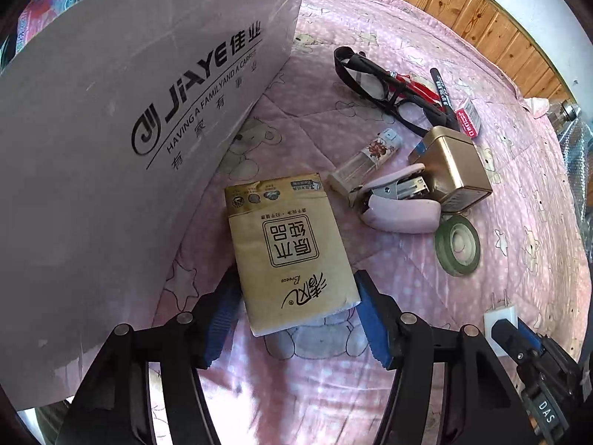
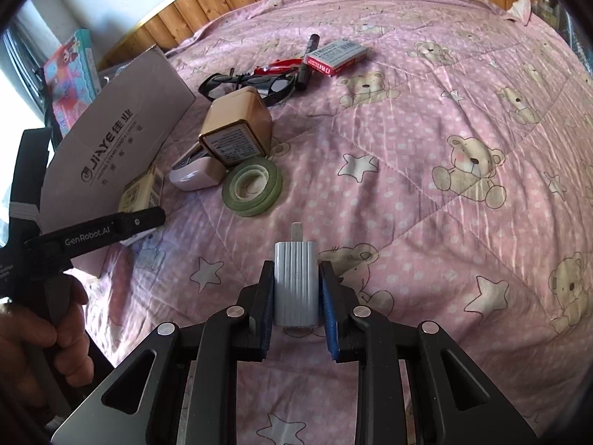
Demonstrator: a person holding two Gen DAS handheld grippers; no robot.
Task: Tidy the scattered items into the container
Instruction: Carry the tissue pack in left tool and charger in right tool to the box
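While the left claw (image 1: 292,319) is straddling the near end of the tissue pack (image 1: 291,256), its blue pads are sitting at the pack's two long edges; whether they are pressing on it I cannot tell. The pack is lying flat on the pink bedspread (image 1: 370,18), its long axis running from near to far and tilting slightly left at the far end, with the print reading upside down from the left wrist view. Just to its left the grey cardboard box (image 1: 111,148) is standing, its flap leaning over the bed.

The right claw (image 2: 296,291) is gripping the white charger plug (image 2: 295,283) between both pads, narrow around its ribbed body. The plug's long axis is pointing straight away along the fingers, its metal prongs (image 2: 297,230) facing far, above the bedspread.

In the right wrist view a hand (image 2: 33,337) is wrapping around the left tool's handle at the near left, the black arm of that tool reaching right toward the tissue pack.

Farther off, a cluster is lying on the bed: a pink stapler (image 1: 400,204) touching a gold tin (image 1: 452,167), a green tape roll (image 1: 457,244) just near of them, a clear lighter (image 1: 365,163), black glasses (image 1: 385,89), a black marker (image 1: 443,92) and a red-and-white staple box (image 2: 335,55).
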